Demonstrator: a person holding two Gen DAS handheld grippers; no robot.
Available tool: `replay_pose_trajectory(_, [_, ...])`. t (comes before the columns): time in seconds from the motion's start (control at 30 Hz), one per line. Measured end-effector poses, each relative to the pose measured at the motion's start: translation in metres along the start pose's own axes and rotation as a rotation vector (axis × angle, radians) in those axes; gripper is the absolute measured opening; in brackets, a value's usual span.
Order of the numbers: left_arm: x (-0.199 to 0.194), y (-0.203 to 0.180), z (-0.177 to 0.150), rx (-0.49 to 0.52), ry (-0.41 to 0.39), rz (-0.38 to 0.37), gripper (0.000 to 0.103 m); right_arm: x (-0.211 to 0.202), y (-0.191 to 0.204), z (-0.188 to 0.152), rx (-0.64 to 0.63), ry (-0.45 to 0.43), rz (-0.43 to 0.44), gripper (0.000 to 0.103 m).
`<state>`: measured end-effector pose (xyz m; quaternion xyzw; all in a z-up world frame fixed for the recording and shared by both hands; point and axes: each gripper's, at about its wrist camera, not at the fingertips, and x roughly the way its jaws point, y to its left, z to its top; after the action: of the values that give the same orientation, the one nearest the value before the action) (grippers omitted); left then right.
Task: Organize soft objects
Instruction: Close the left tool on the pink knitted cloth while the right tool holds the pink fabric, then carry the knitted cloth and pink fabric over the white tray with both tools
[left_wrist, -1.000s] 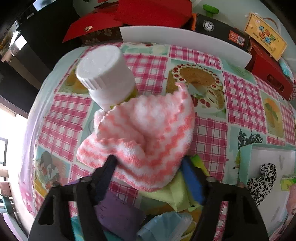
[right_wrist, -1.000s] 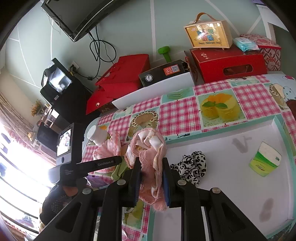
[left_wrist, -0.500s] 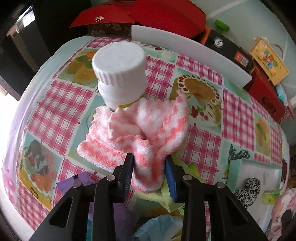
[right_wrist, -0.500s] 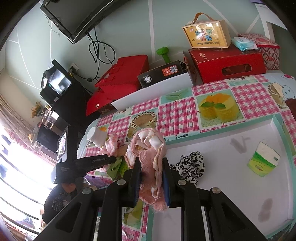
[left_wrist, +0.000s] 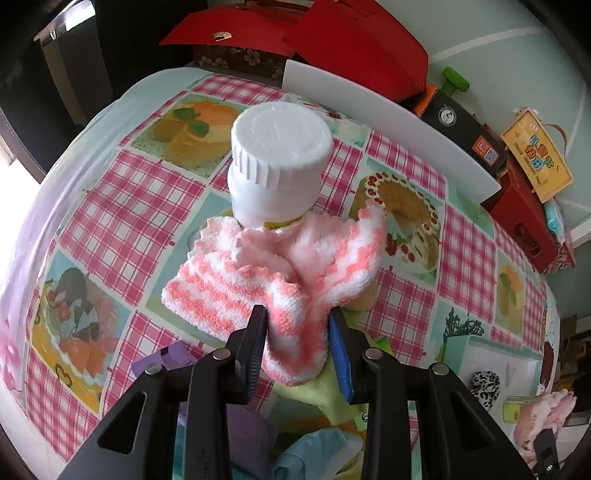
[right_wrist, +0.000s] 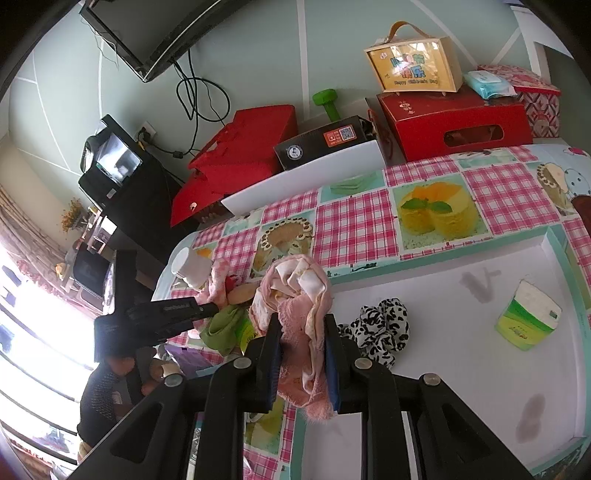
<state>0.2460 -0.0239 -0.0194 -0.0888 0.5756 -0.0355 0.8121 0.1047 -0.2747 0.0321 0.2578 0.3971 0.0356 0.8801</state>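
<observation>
My left gripper (left_wrist: 297, 323) is shut on a pink-and-white striped fluffy cloth (left_wrist: 280, 266) and holds it raised in front of a white-capped bottle (left_wrist: 277, 166). My right gripper (right_wrist: 303, 332) is shut on a crumpled pink cloth (right_wrist: 299, 295) at the left edge of the white tray (right_wrist: 461, 369). A leopard-print scrunchie (right_wrist: 380, 328) lies in the tray just right of the right gripper. A green cloth (right_wrist: 221, 328) lies in the pile under the left gripper (right_wrist: 177, 314), as the right wrist view shows.
A green-and-white tissue pack (right_wrist: 524, 317) stands in the tray at the right. Purple, green and blue cloths (left_wrist: 258, 435) lie below the left gripper. Red boxes (right_wrist: 454, 122), a black box and a white board (right_wrist: 303, 181) line the table's far edge.
My left gripper closed on the striped cloth and lifted it up off the table beside the bottle. My right gripper keeps holding the pink cloth in nearly the same place.
</observation>
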Motion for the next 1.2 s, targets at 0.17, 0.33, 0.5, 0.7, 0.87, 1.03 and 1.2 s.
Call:
replay_pose_trajectory(0.17, [0.009,-0.001,0.000,0.005,0.016,0.014,0.034,0.001,0.001,-0.001,-0.004,0.005,-0.001,0.022])
replay_pose_trajectory(0.33, [0.019,-0.011,-0.004,0.066,0.041,0.060,0.034,0.003,0.000,-0.001,-0.001,0.011,-0.005,0.022])
replay_pose_trajectory(0.5, [0.028,-0.021,-0.008,0.122,0.036,0.088,0.011,0.004,-0.001,-0.001,0.001,0.014,-0.007,0.022])
replay_pose_trajectory(0.7, [0.002,-0.009,-0.003,0.053,-0.040,-0.026,0.009,0.004,-0.001,-0.001,0.002,0.015,-0.007,0.022])
replay_pose_trajectory(0.87, [-0.023,-0.006,-0.002,0.039,-0.093,-0.082,0.009,0.002,-0.002,-0.001,0.005,0.010,-0.006,0.022])
replay_pose_trajectory(1.03, [-0.066,-0.003,-0.005,0.045,-0.191,-0.170,0.009,-0.005,-0.002,0.001,0.004,-0.012,-0.004,0.022])
replay_pose_trajectory(1.2, [-0.115,-0.012,-0.013,0.096,-0.309,-0.233,0.009,-0.028,-0.004,0.006,0.004,-0.077,-0.006,0.022])
